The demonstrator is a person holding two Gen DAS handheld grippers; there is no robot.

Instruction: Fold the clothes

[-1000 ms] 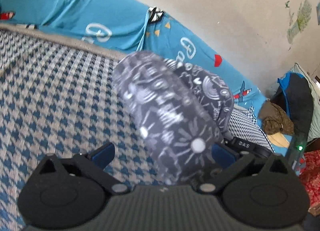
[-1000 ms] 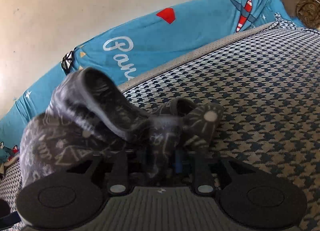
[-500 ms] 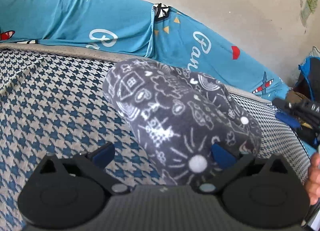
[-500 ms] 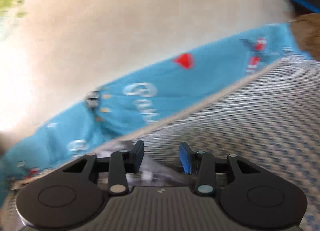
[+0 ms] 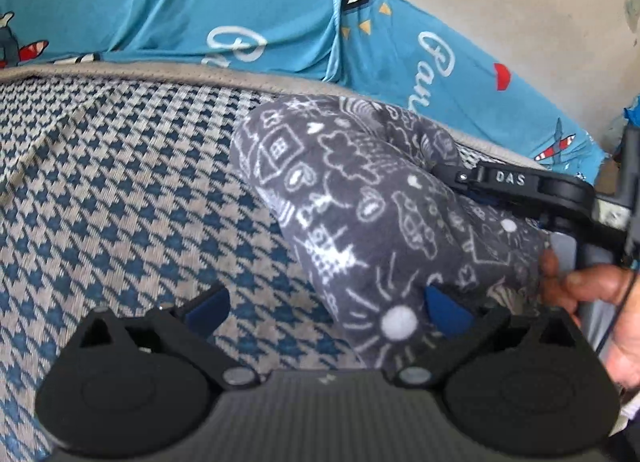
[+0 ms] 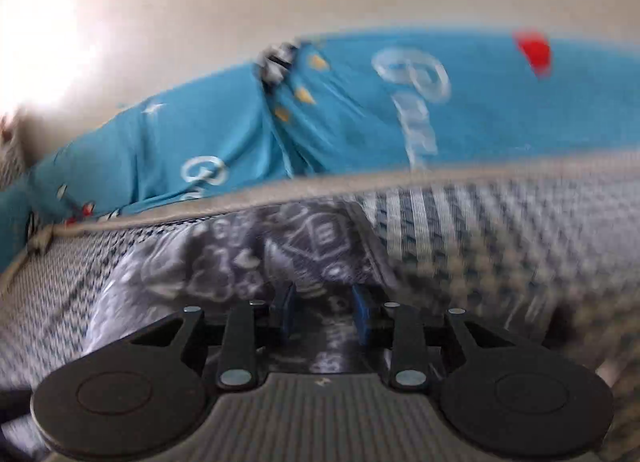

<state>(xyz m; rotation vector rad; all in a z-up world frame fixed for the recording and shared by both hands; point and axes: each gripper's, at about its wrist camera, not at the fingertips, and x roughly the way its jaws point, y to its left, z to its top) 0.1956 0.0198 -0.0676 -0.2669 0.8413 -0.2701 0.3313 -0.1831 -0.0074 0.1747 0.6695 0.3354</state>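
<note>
Houndstooth bedcover [image 5: 120,190] carries the grey printed garment [image 5: 360,198], bunched near its far edge. Left gripper [image 5: 324,302] stands apart. Right gripper [image 6: 324,314] has just been narrowing around cloth, grip unconfirmed. Judged: regrasping; next, spread it flat.

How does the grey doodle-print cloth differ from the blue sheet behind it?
The grey cloth is dark with white line doodles; the blue sheet is bright turquoise with planes and lettering. The grey cloth lies bunched on the checked mattress; the blue sheet hangs draped along the wall behind. Both are printed fabric.
</note>
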